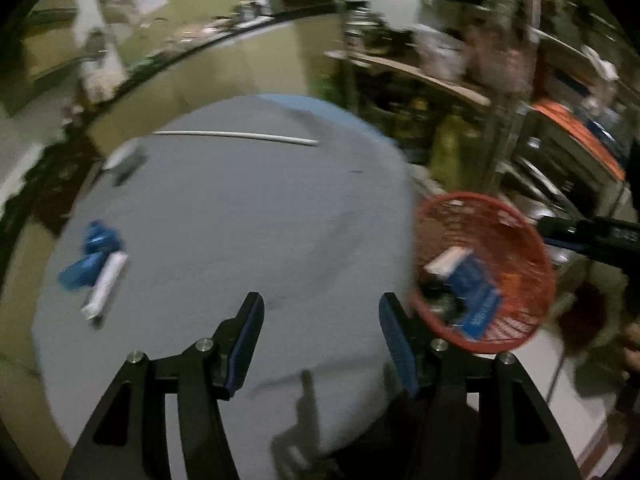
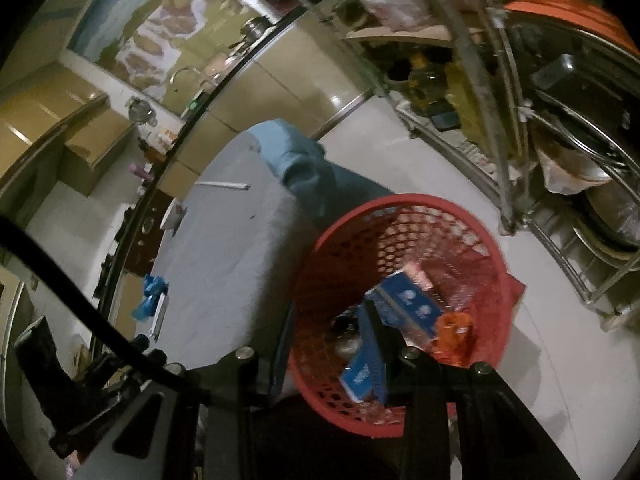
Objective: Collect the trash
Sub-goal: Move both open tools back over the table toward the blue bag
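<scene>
- The counter (image 1: 240, 220), a large surface under a grey cloth with a blue fabric edge (image 2: 304, 160) at its far side, fills the middle of the left wrist view.
- A metal shelving rack (image 2: 560, 160), loaded with pans and assorted goods, stands on the pale floor beyond the counter's right side.
- The red round perforated plastic basket (image 2: 400, 240) sits just beside the counter's right edge. It contains a blue printed carton (image 2: 408, 300), an orange wrapper (image 2: 452, 332) and other scraps too blurred to identify.
- The right claw (image 2: 332, 360) is closed on the near rim of the red basket: one finger lies inside the wall, the other outside.
- The left claw (image 1: 320, 340) is open above the near part of the counter, with nothing between its blue pads (image 1: 248, 344).
- A thin white rod (image 1: 236, 136) lies across the far part of the counter.
- A crumpled blue plastic piece (image 1: 92, 256) lies at the counter's left edge.
- A white tube-like item (image 1: 106, 284) lies touching the blue piece on its right side.
- A small white-and-dark object (image 1: 124, 160) lies near the far-left edge; detail is blurred.
</scene>
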